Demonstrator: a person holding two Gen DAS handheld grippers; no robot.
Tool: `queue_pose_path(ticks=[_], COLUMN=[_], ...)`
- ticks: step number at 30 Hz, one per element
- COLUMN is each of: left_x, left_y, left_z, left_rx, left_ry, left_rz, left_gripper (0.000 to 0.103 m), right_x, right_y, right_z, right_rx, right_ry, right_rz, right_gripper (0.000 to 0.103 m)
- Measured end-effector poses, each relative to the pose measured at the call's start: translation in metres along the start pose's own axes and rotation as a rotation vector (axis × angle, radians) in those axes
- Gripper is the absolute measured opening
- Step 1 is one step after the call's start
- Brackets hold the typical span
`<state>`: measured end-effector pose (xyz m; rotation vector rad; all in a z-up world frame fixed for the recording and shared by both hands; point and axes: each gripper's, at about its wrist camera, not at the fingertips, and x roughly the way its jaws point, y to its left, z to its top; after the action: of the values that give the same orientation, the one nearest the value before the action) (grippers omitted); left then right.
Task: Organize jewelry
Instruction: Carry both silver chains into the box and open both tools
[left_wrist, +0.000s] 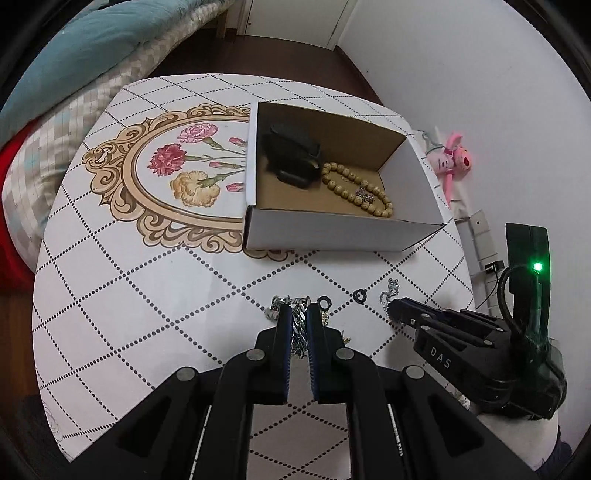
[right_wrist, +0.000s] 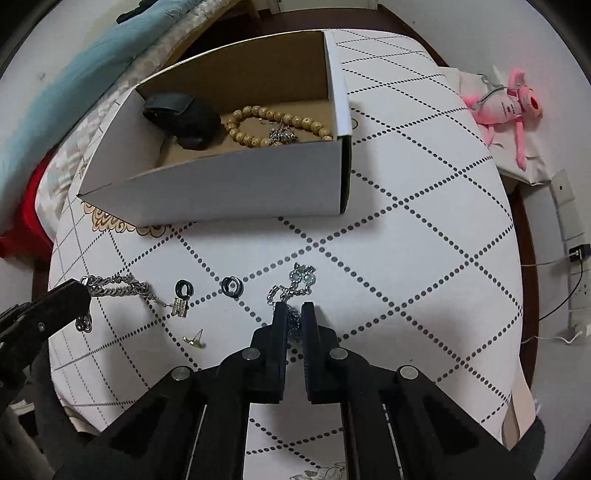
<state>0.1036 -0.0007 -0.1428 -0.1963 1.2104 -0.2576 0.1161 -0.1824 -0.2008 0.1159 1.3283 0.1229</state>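
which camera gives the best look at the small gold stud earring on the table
The right wrist view shows the small gold stud earring best: it lies in the open on the white dotted tablecloth, post visible, left of the right gripper. In the left wrist view it is almost wholly hidden behind the left gripper.

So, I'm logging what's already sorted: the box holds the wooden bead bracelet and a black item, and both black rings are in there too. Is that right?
Not quite. The box does hold the wooden bead bracelet and the black item, but both black rings lie on the tablecloth in front of it, between the two chains. The right wrist view shows this.
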Motion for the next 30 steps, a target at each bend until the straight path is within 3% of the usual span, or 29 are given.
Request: queue_pose_path(ticks=[4, 8, 16, 20, 23, 30], left_x=[-0.009, -0.032, -0.082, -0.093, -0.085, -0.037], left_y=[-0.001, -0.007, -0.027, -0.033, -0.032, -0.016], left_z=[0.003, 0.011, 0.055, 0.085, 0.105, 0.131], left_rx=[0.001, 0.007, 0.024, 0.044, 0.044, 0.018], left_ry=[-0.015, -0.052, -0.14, -0.168, -0.143, -0.02], left_rz=[-0.009, -0.046, -0.158, -0.178, -0.187, -0.176], left_gripper=[0.005, 0.005, 0.005, 0.005, 0.005, 0.005], right_x=[-0.012, -0.051, -0.141, -0.165, -0.168, -0.124], right_y=[-0.006, -0.013, 0.002, 0.013, 0.018, 0.029], right_z=[-0.003, -0.001, 0.048, 0.078, 0.098, 0.128], right_rx=[0.045, 0.082, 0.051, 0.016, -0.004, -0.004], right_ry=[-0.027, -0.087, -0.23, -0.273, -0.269, -0.147], right_rz=[0.054, 0.139, 0.25, 0.267, 0.267, 0.281], right_gripper=[0.006, 0.006, 0.006, 0.006, 0.006, 0.006])
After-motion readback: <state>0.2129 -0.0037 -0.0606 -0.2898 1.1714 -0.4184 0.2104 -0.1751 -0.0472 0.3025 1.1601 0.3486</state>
